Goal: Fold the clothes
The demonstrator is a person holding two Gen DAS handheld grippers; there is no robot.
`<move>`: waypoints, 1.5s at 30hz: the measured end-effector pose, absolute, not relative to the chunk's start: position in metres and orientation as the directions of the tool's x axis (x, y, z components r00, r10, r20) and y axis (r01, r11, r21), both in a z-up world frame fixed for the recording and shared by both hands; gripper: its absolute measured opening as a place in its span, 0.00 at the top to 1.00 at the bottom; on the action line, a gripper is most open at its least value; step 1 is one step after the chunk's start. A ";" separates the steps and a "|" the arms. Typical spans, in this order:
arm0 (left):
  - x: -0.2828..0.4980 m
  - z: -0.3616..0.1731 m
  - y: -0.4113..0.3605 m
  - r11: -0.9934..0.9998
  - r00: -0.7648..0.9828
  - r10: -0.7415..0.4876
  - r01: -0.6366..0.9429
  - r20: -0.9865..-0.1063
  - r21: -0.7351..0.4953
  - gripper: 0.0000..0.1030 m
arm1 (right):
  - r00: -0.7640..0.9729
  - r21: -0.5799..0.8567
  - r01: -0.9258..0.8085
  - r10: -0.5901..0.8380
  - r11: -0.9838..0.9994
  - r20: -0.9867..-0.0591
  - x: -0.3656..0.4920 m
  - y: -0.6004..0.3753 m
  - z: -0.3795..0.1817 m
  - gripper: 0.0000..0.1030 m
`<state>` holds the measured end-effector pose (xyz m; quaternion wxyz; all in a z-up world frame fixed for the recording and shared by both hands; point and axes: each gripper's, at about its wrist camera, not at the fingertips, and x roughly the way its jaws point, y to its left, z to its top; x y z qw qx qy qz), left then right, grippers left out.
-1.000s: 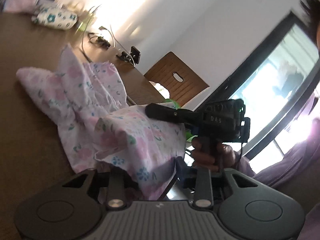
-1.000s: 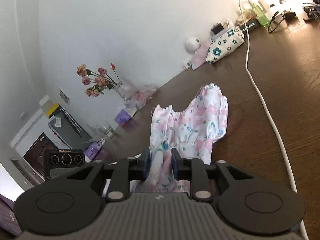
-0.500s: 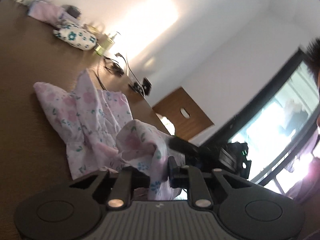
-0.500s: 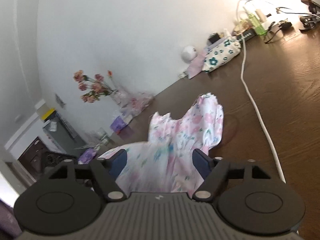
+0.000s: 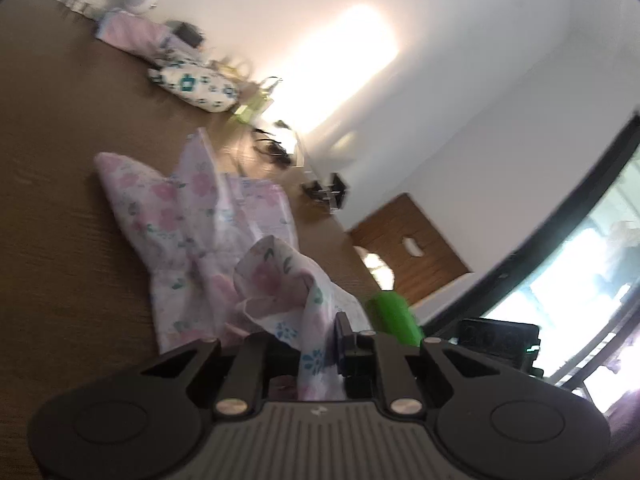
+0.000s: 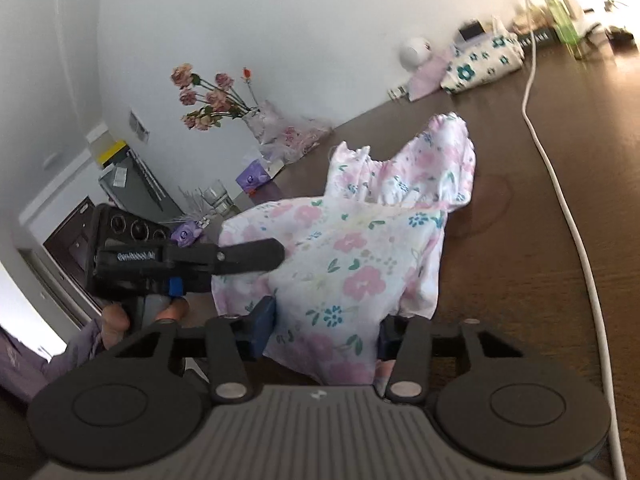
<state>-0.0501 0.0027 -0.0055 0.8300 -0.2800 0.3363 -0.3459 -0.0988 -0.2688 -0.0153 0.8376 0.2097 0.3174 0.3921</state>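
Observation:
A pink floral garment [image 5: 192, 216] lies on the dark wooden table [image 5: 60, 240], its near end lifted and doubled over. My left gripper [image 5: 316, 344] pinches a raised fold of it; its jaws are opening slightly, cloth still pressed between the pads. In the right wrist view that left gripper [image 6: 276, 256] grips the folded garment's [image 6: 360, 248] left edge. My right gripper [image 6: 326, 328] straddles the near hem; its jaws are closing, with cloth bunched between them and no clear pinch. The right gripper's body [image 5: 496, 336] shows low right.
A white cable [image 6: 560, 184] runs along the table's right side. A floral pouch [image 6: 484, 60], a pink bundle and small items line the far wall, with a vase of flowers [image 6: 212, 100] to the left. A wooden chair [image 5: 408, 248] stands beyond the table edge.
The left jaws narrowed onto a fold of the garment and the left view rolled. The right jaws let go of the cloth, spread wide, then narrowed around the hem.

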 end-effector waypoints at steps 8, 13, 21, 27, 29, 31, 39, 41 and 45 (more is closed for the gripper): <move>-0.056 -0.012 0.000 0.650 0.541 -0.727 0.342 -0.423 -0.679 0.76 | 0.386 0.720 -0.383 0.808 0.579 -0.445 -0.083 -0.272 -0.019 0.73; -0.063 -0.002 -0.002 0.679 0.544 -0.714 0.383 -0.441 -0.626 0.47 | 0.380 0.697 -0.383 0.791 0.607 -0.480 -0.088 -0.269 -0.007 0.53; -0.052 0.004 -0.016 0.717 0.565 -0.683 0.398 -0.464 -0.572 0.40 | 0.492 0.655 -0.404 0.755 0.639 -0.433 -0.084 -0.291 0.000 0.36; -0.049 -0.005 -0.021 0.702 0.539 -0.699 0.388 -0.470 -0.597 0.41 | 0.520 0.586 -0.459 0.737 0.668 -0.432 -0.085 -0.280 0.005 0.86; -0.046 -0.010 -0.019 0.689 0.533 -0.707 0.368 -0.465 -0.625 0.43 | 0.545 0.539 -0.492 0.724 0.684 -0.423 -0.085 -0.272 0.012 0.86; -0.044 -0.013 -0.017 0.694 0.538 -0.698 0.347 -0.472 -0.630 0.51 | 0.552 0.515 -0.471 0.695 0.716 -0.461 -0.078 -0.266 0.008 0.86; -0.050 -0.009 -0.008 0.719 0.575 -0.668 0.335 -0.473 -0.608 0.49 | 0.570 0.481 -0.430 0.643 0.764 -0.511 -0.073 -0.255 -0.008 0.84; -0.054 -0.001 -0.001 0.732 0.609 -0.648 0.334 -0.457 -0.593 0.38 | 0.576 0.483 -0.424 0.640 0.766 -0.509 -0.074 -0.255 -0.009 0.84; -0.061 0.012 0.009 0.745 0.674 -0.615 0.326 -0.409 -0.582 0.30 | 0.589 0.478 -0.414 0.629 0.775 -0.508 -0.077 -0.253 -0.008 0.83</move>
